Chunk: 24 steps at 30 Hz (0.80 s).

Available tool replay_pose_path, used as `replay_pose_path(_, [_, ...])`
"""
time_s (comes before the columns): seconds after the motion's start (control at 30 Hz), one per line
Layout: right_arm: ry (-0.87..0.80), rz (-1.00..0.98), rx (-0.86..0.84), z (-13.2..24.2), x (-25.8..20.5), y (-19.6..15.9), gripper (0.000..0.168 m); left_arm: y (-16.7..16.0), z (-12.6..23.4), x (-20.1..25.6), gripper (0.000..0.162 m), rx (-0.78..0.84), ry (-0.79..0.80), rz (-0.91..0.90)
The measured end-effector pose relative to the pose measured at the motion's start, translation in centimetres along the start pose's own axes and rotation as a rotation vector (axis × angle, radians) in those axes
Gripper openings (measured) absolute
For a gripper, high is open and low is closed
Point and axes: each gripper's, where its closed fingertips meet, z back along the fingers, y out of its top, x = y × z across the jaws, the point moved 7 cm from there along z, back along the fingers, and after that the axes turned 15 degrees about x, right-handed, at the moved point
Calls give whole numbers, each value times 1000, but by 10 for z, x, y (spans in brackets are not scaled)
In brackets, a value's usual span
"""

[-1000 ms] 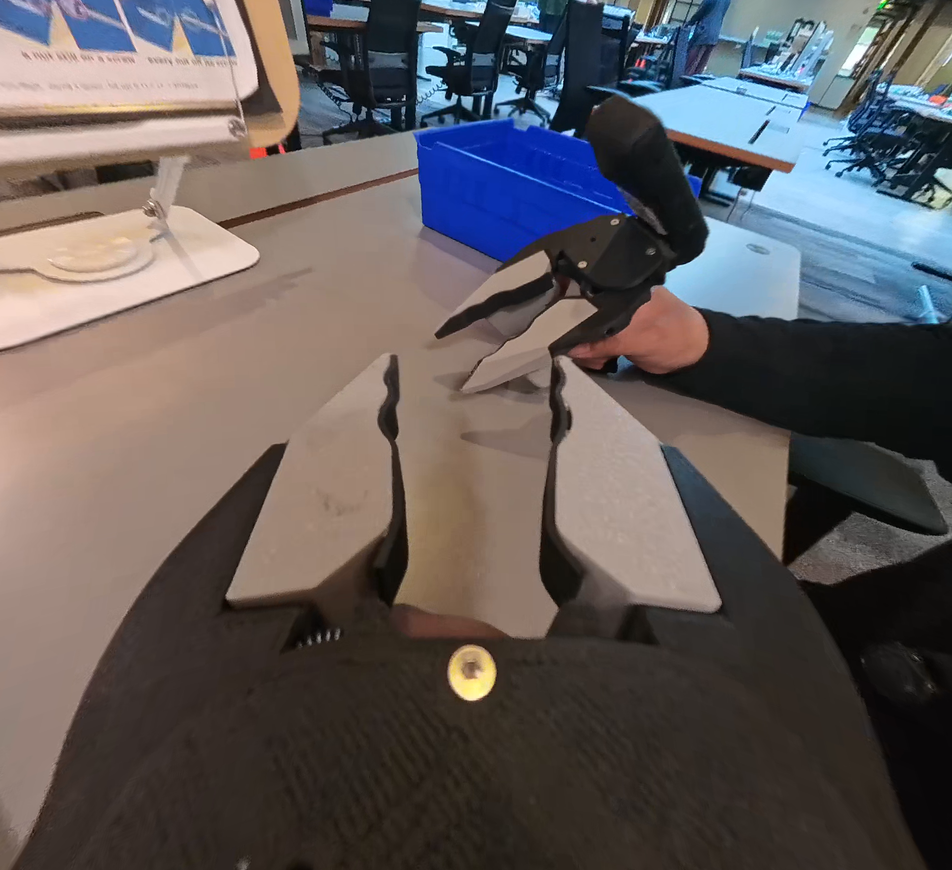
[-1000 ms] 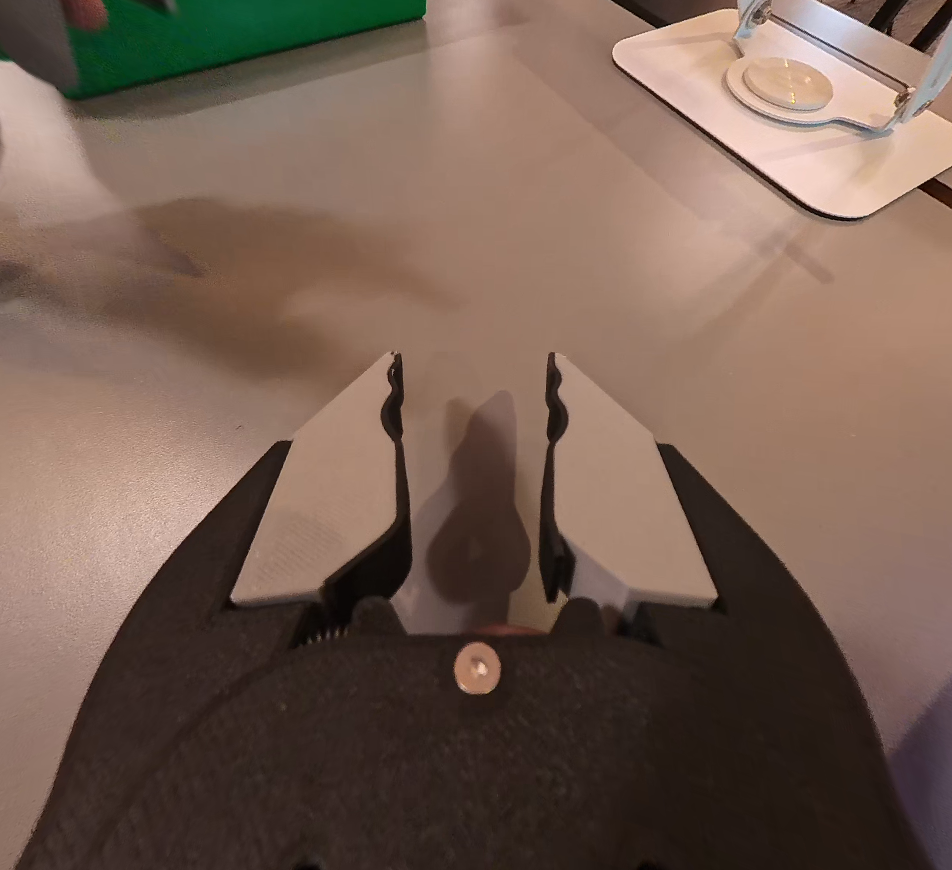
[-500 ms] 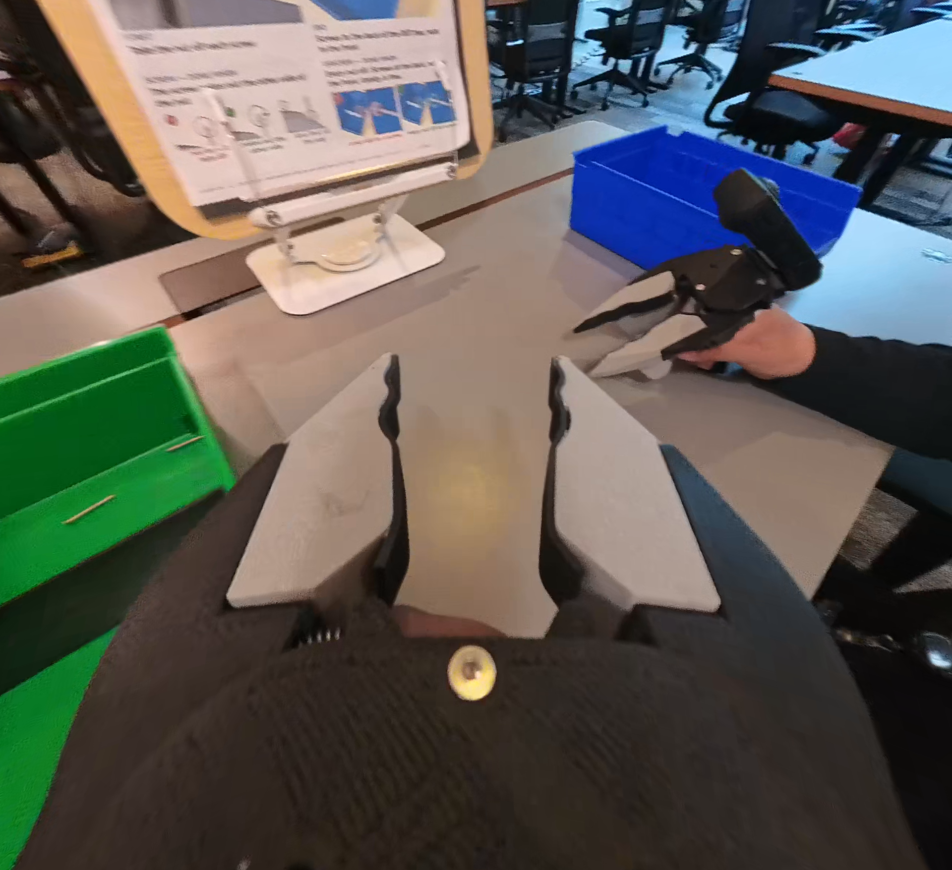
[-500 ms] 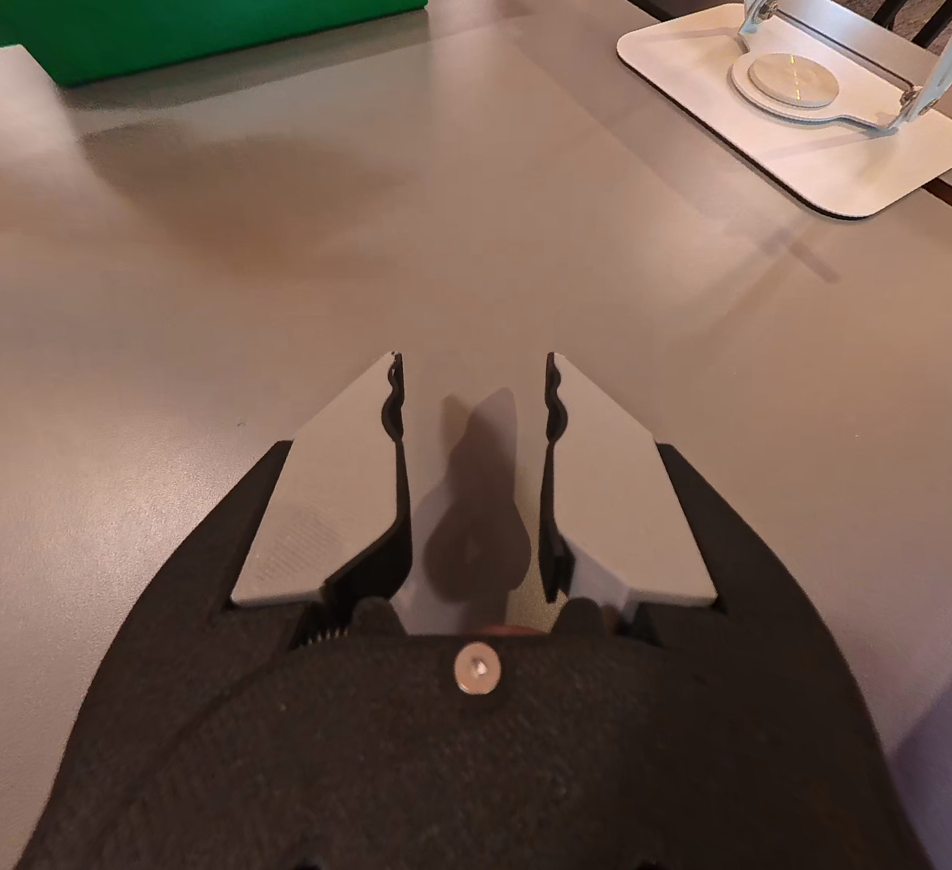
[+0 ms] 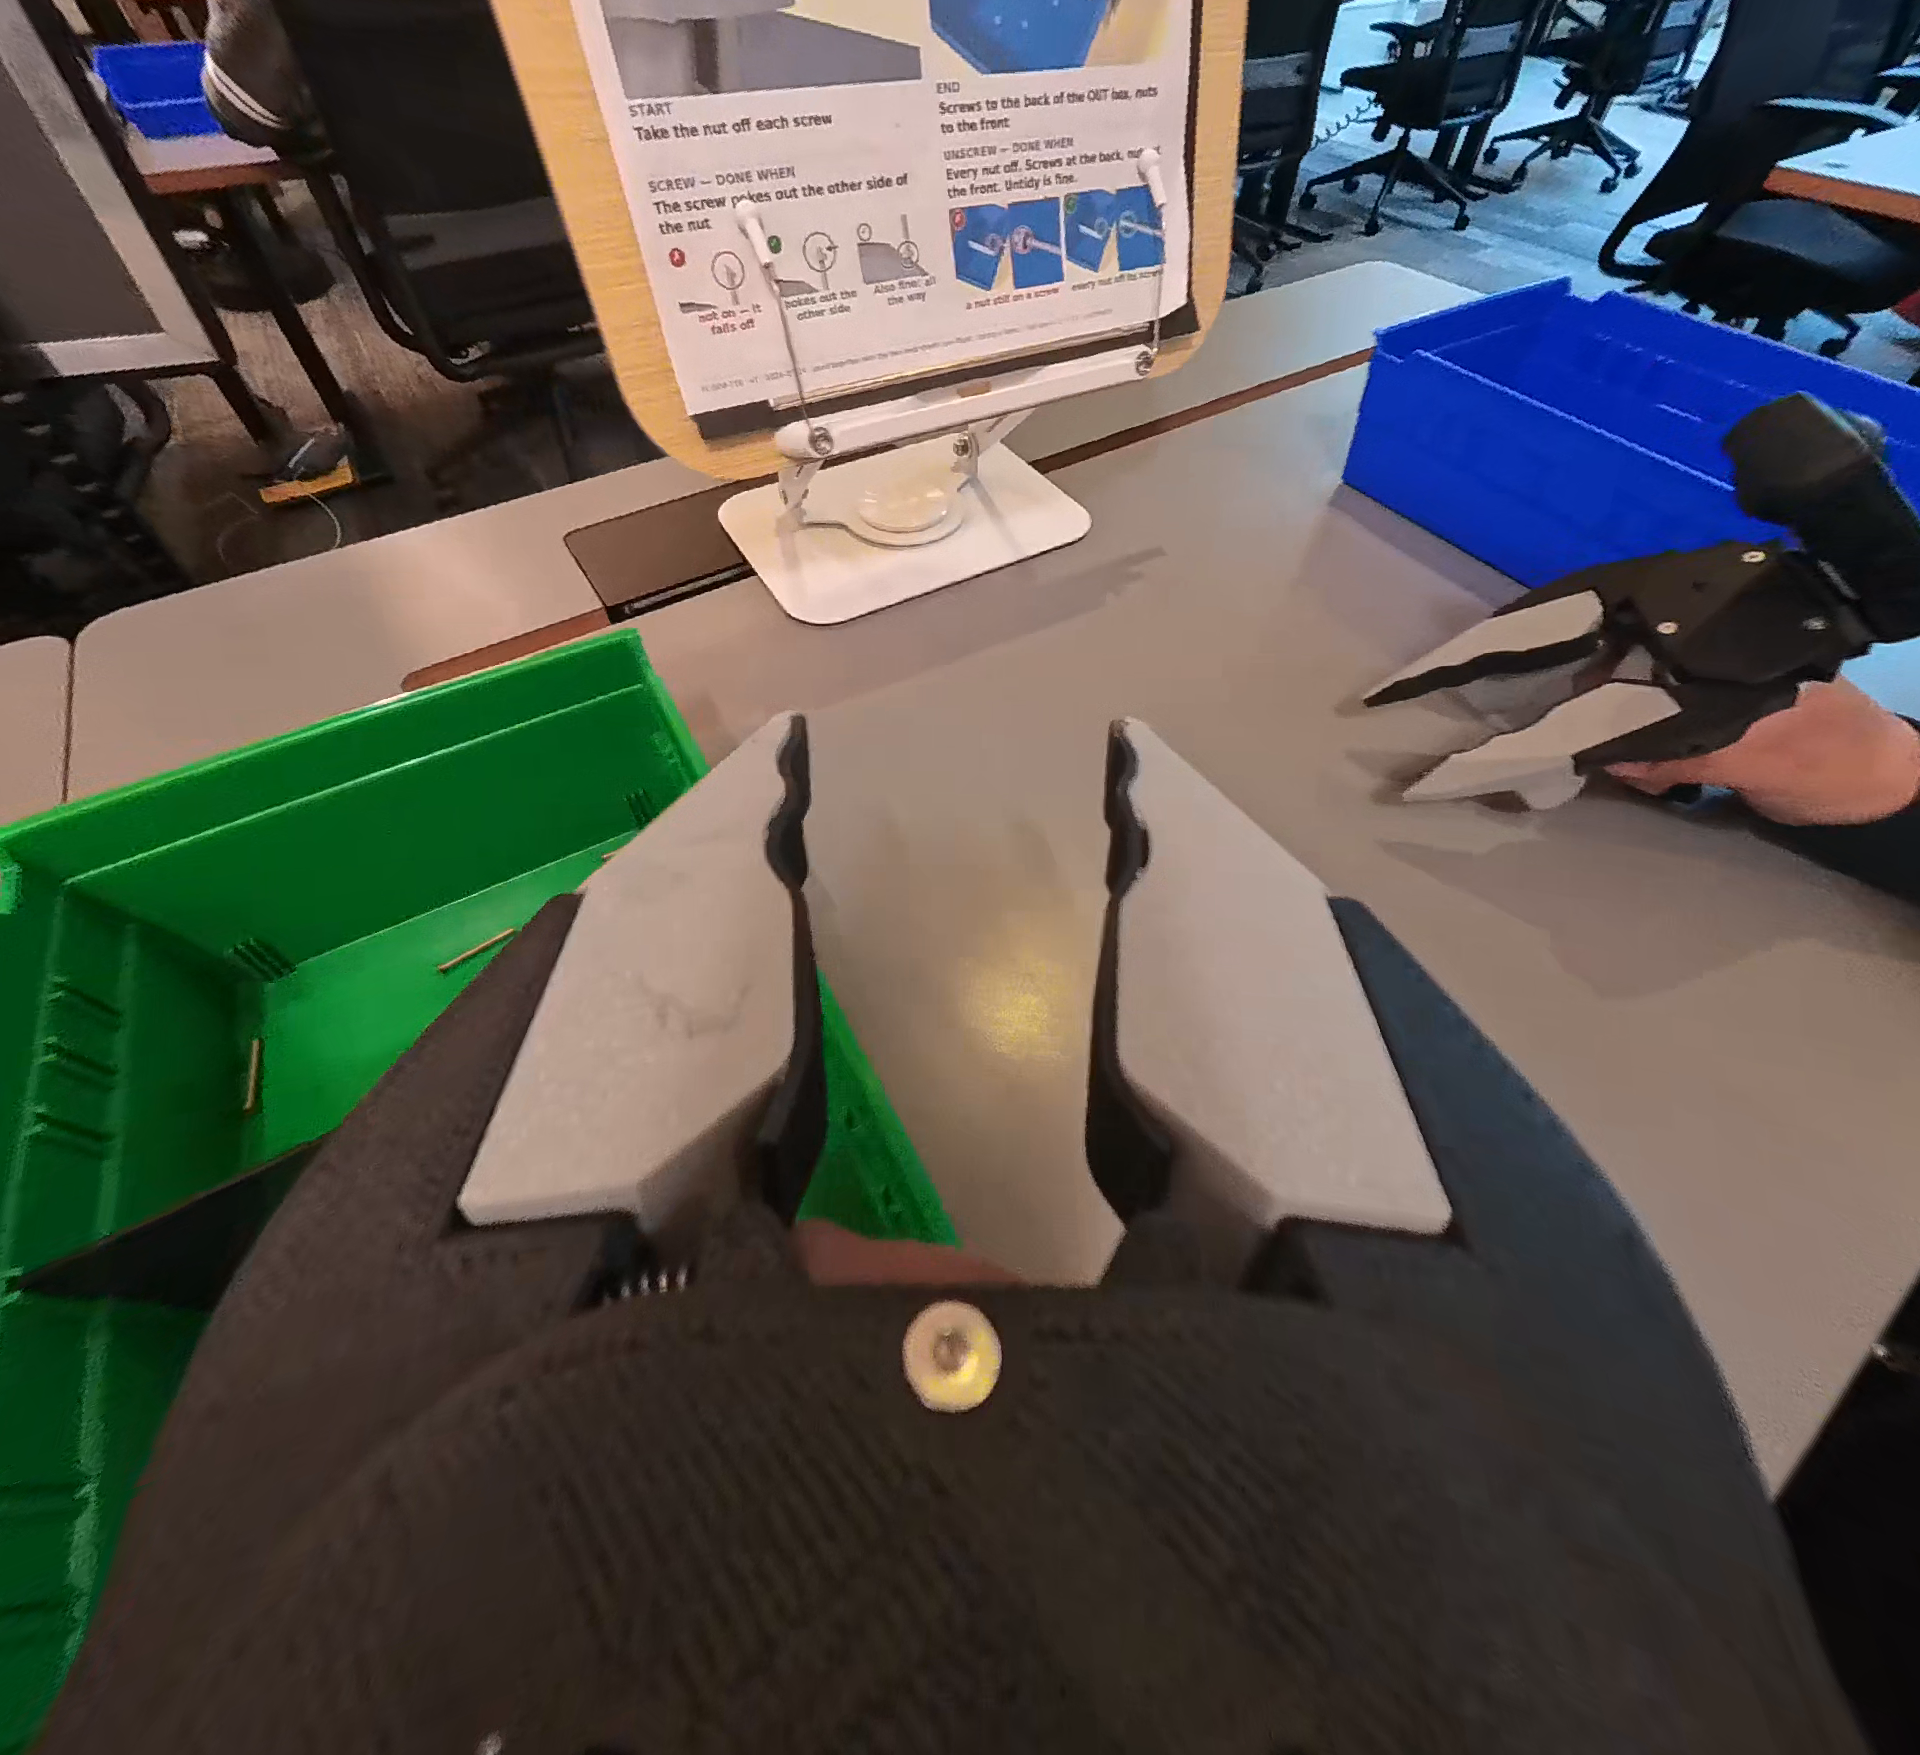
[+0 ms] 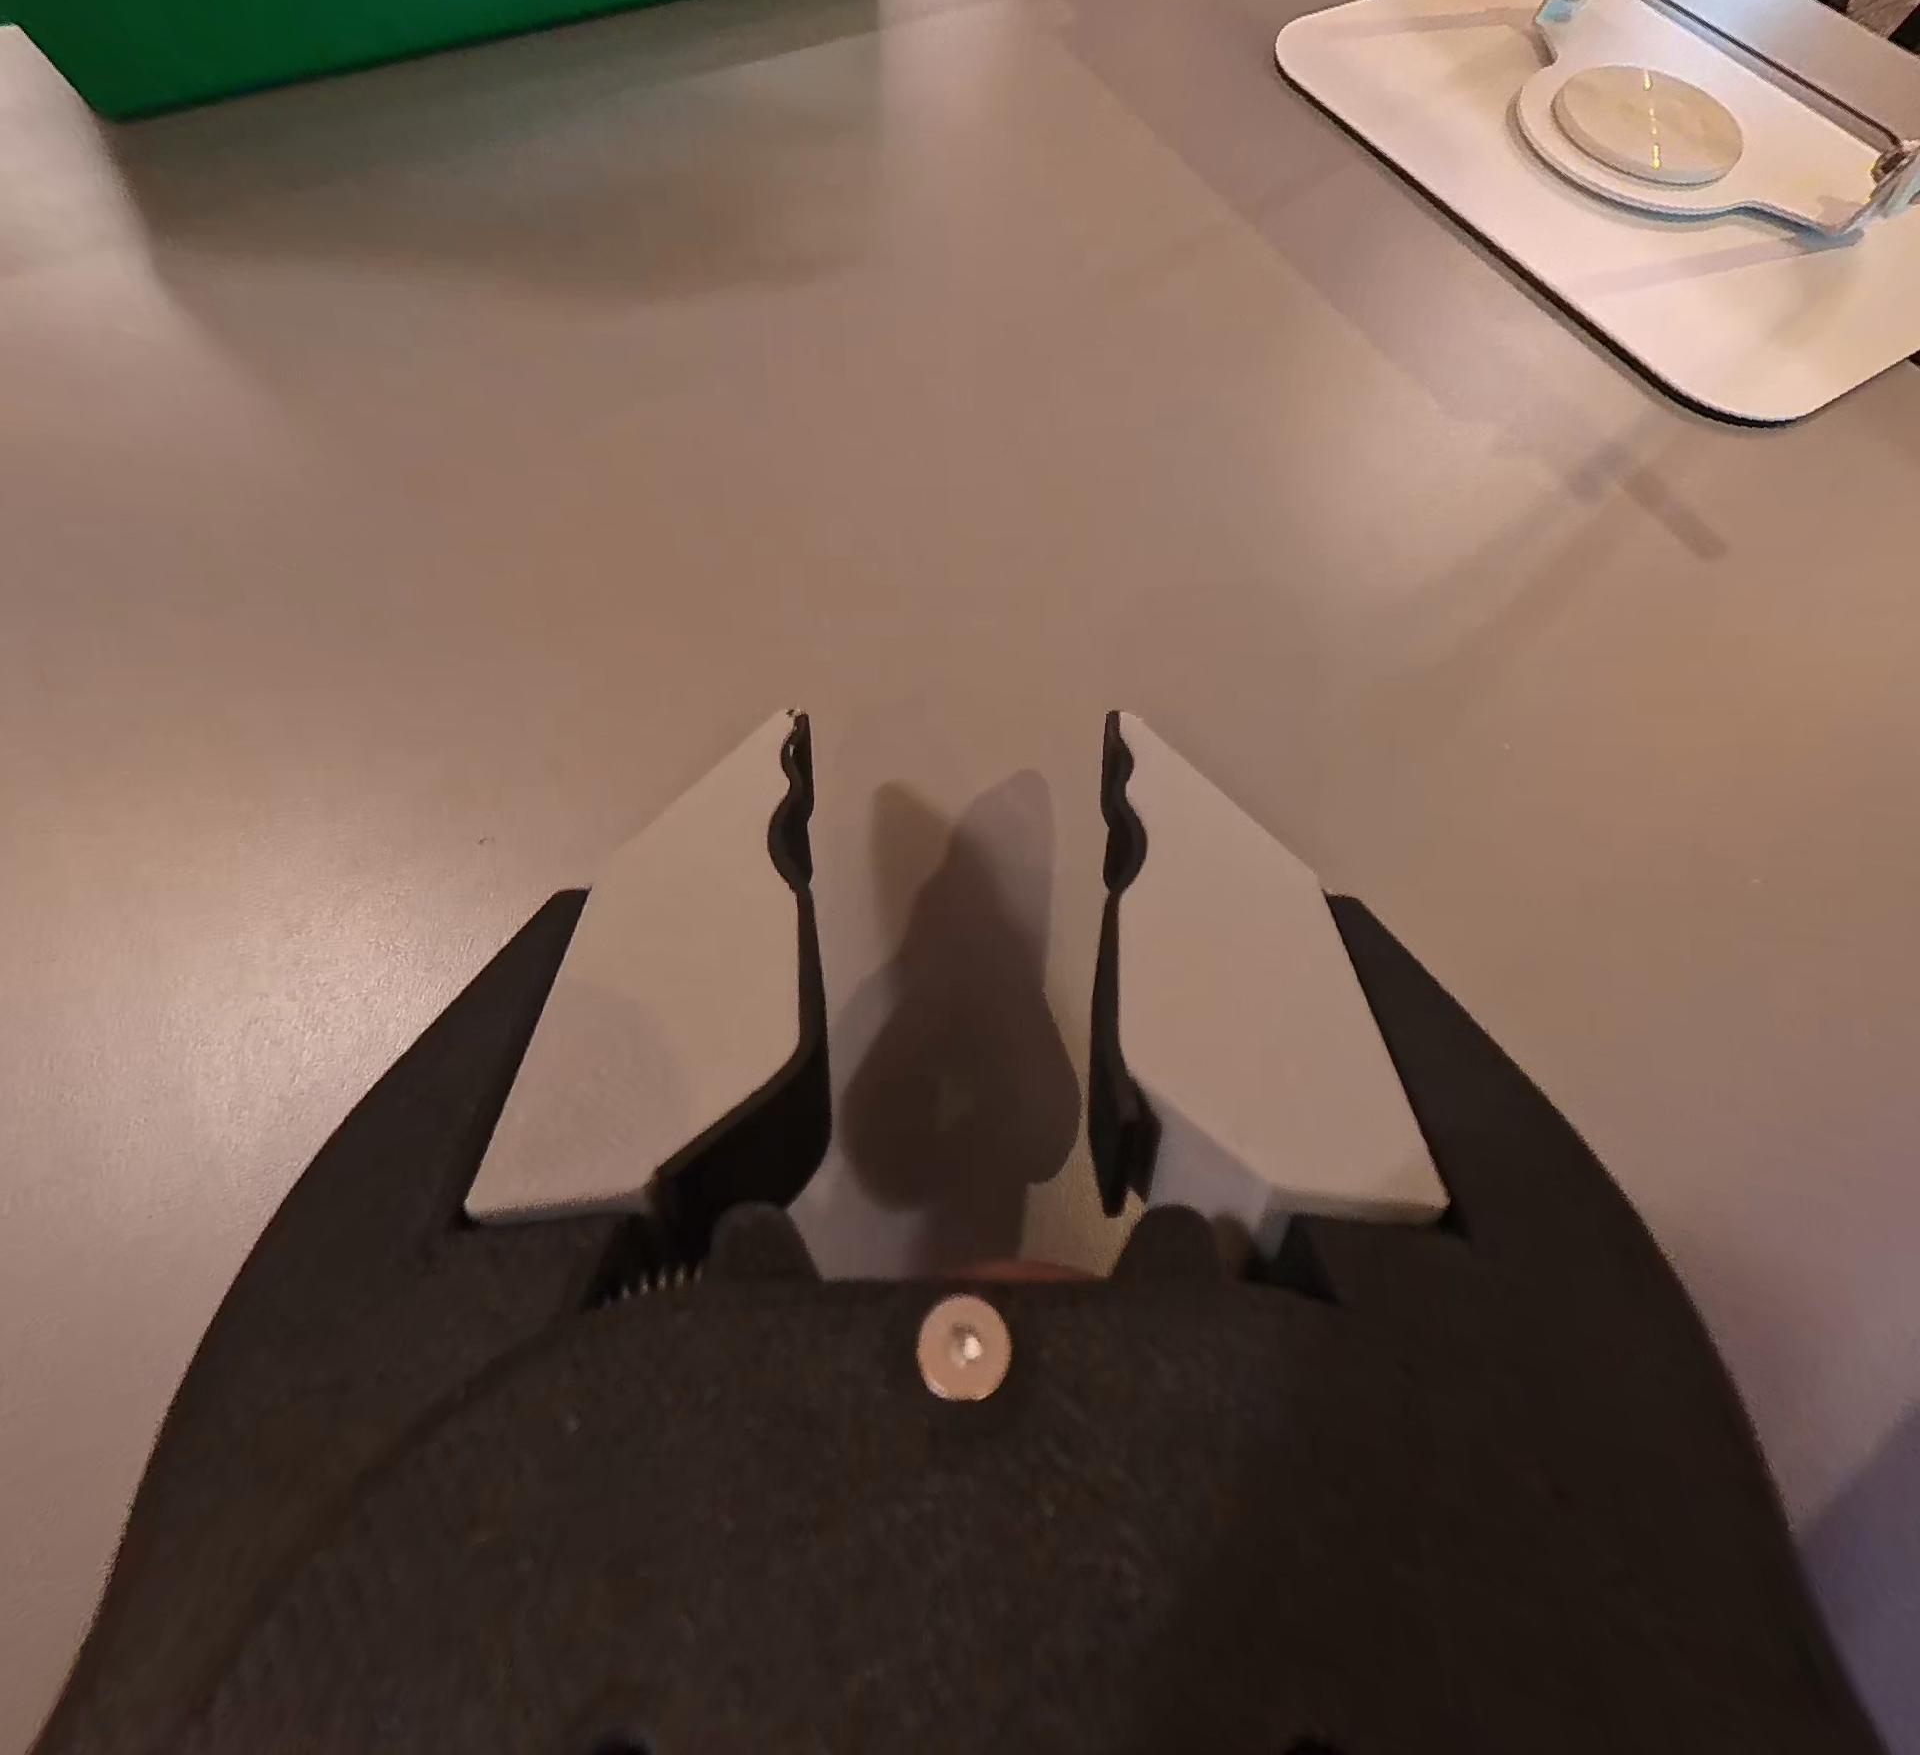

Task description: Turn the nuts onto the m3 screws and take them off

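Currently both tools are empty. The left hand-held gripper [image 5: 956, 749] hangs at frame centre of the left wrist view with its jaws apart, partly over the right wall of the green bin [image 5: 343, 832] at lower left. The right hand-held gripper [image 6: 956, 739] rests low on the table [image 6: 935, 406], jaws apart, nothing between them; in the left wrist view it lies at the right edge of the frame, held by a hand [image 5: 1808, 760].

Step in hand, as judged: the approach to pick up a part. Nothing is gripped yet.

Task parts: several thin screws [image 5: 476, 949] lie on the floor of the green bin, at left of frame. Whether nuts sit on them cannot be told; they are too small. The blue bin [image 5: 1538, 448] stands at upper right; its contents are hidden.

Next move, as judged: lower the left tool into the green bin, align the jaws across one screw, close on it, then bring it toward the right tool. The thin shank lying flat calls for precise tip placement.

Writing: an instruction sheet [image 5: 883, 116] with printed text and diagrams stands on a stand [image 5: 904, 521] at top centre. No brand marks are visible.
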Motion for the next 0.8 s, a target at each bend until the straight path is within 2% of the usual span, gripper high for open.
replay_pose_path(0.47, [0, -22, -17, -2, 2, -2, 54, -37, -2, -40, 56, -15, 38, 64])
replay_pose_path(0.63, [2, -34, -22, -2, 3, -2, 54, -35, -7, -62, 56, -29, 64, 35])
replay_pose_path(0.73, [5, -32, -24, -2, 2, -2, 54, -22, -17, -89, 55, -94, 66, -26])
replay_pose_path(0.8, [8, -28, -27, -3, 2, -3, 55, -21, -29, -105, 46, -204, -27, -56])
